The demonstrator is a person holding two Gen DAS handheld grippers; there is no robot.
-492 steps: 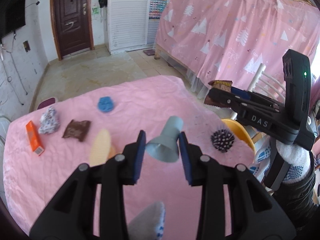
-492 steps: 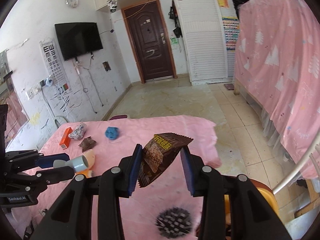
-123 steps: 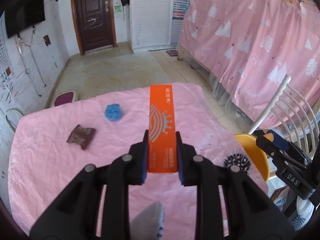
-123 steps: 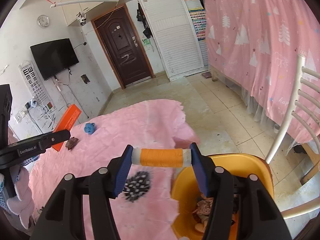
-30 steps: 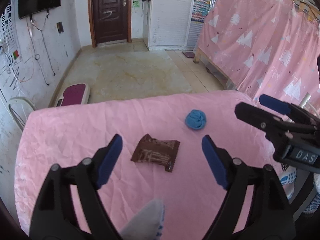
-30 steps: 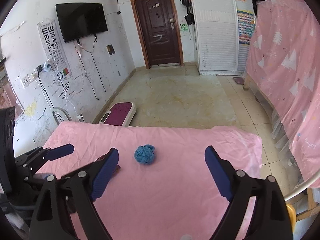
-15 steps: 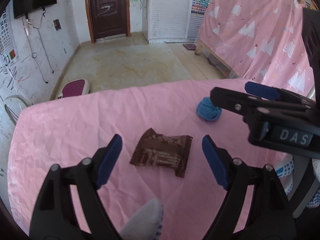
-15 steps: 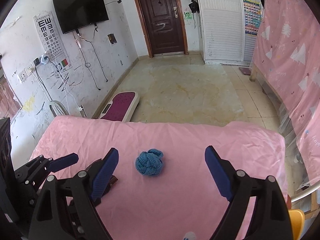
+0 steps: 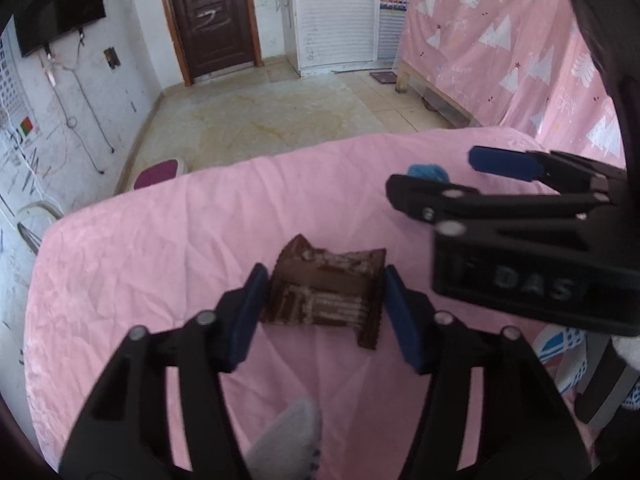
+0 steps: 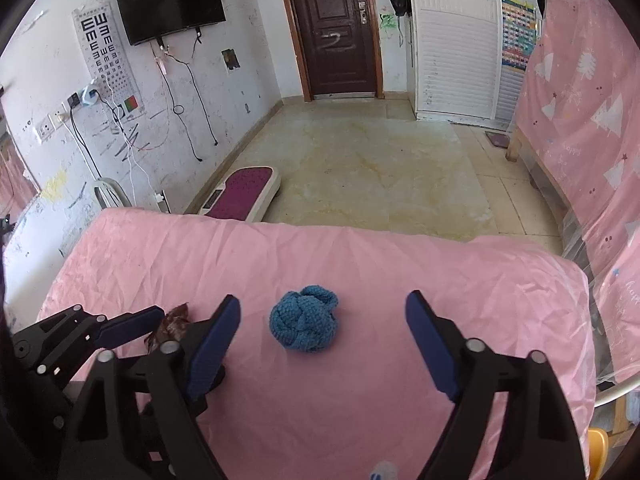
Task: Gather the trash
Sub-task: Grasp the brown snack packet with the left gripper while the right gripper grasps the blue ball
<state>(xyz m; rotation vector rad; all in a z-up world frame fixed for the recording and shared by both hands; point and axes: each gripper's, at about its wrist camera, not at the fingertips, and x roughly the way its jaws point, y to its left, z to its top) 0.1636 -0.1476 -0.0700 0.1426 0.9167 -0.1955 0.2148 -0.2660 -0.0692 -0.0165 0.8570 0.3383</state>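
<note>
Left gripper [image 9: 322, 300] has just been closing, its blue pads flanking a brown snack wrapper [image 9: 326, 294] on the pink tablecloth [image 9: 160, 240]; actual contact is hard to judge. Right gripper [image 10: 323, 334], also just narrowing, stands spread around a blue knitted ball [image 10: 305, 323] without touching it. From the right wrist view the wrapper is mostly hidden behind the fingers.

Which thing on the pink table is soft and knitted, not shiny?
The blue ball. It is knotted yarn, lying between the right gripper's open jaws. The brown wrapper is glossy, printed plastic.

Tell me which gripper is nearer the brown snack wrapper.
Left. The left gripper brackets the brown snack wrapper, its jaws just closing; the right gripper sits aside, around the blue knitted ball.
</note>
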